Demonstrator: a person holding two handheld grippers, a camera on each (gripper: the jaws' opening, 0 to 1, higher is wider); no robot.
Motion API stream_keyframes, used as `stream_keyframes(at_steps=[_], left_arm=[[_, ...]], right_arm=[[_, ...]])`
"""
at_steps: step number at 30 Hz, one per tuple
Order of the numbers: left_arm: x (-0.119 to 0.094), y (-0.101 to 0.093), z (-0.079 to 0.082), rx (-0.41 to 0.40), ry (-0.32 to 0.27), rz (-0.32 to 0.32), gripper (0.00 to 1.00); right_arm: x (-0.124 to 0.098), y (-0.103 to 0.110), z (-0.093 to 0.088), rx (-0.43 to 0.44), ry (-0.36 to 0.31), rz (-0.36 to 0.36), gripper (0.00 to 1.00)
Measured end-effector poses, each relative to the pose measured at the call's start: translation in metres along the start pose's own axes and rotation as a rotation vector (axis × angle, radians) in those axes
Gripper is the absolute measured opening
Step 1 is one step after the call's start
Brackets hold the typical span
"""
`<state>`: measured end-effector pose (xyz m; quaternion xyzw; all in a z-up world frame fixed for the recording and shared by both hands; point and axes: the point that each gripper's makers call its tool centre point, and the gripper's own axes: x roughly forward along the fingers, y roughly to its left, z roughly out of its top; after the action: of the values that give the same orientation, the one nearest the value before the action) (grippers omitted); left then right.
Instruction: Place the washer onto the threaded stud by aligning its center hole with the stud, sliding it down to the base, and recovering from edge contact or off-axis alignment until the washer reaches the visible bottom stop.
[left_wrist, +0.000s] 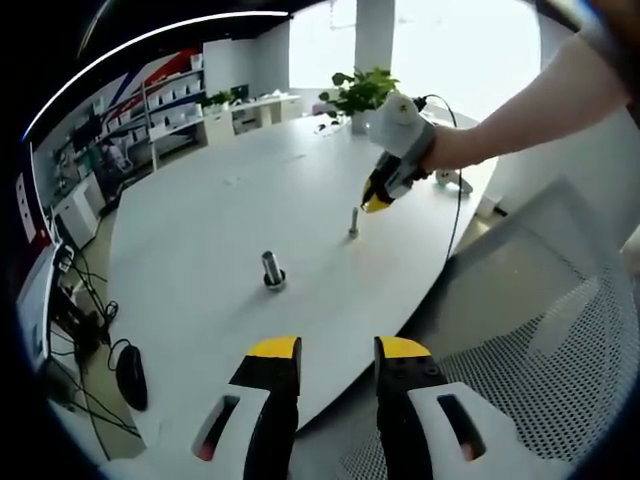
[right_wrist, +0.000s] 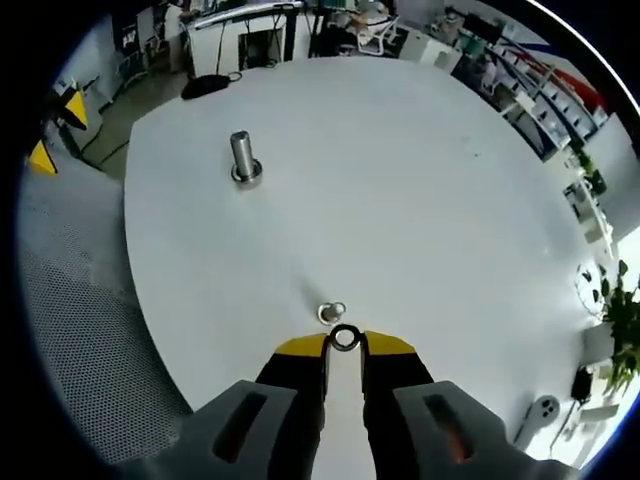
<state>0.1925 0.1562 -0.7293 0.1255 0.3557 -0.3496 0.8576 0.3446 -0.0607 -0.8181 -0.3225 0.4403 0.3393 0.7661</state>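
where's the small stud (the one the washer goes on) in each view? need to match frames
Left gripper view: the small stud stands on the white table right of centre, just below the right gripper.
Right gripper view: small stud sits low at centre, just beyond the washer held at the right gripper tips.
Shared landmark: the larger bolt, standing upright on the same table.

No legible text, label, brand, number or sign on anything in either view.
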Motion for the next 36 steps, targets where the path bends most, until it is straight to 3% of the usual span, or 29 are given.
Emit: stream_keyframes(at_steps=[15, 36], left_arm=[[0.002, 0.001, -0.003, 0.005, 0.024, 0.007, 0.27], [0.002, 0.001, -0.004, 0.005, 0.026, 0.003, 0.27]], right_arm=[[-0.005, 0.000, 0.015, -0.069, -0.071, -0.013, 0.14], [0.011, 0.006, 0.018, -0.079, -0.032, 0.015, 0.14]])
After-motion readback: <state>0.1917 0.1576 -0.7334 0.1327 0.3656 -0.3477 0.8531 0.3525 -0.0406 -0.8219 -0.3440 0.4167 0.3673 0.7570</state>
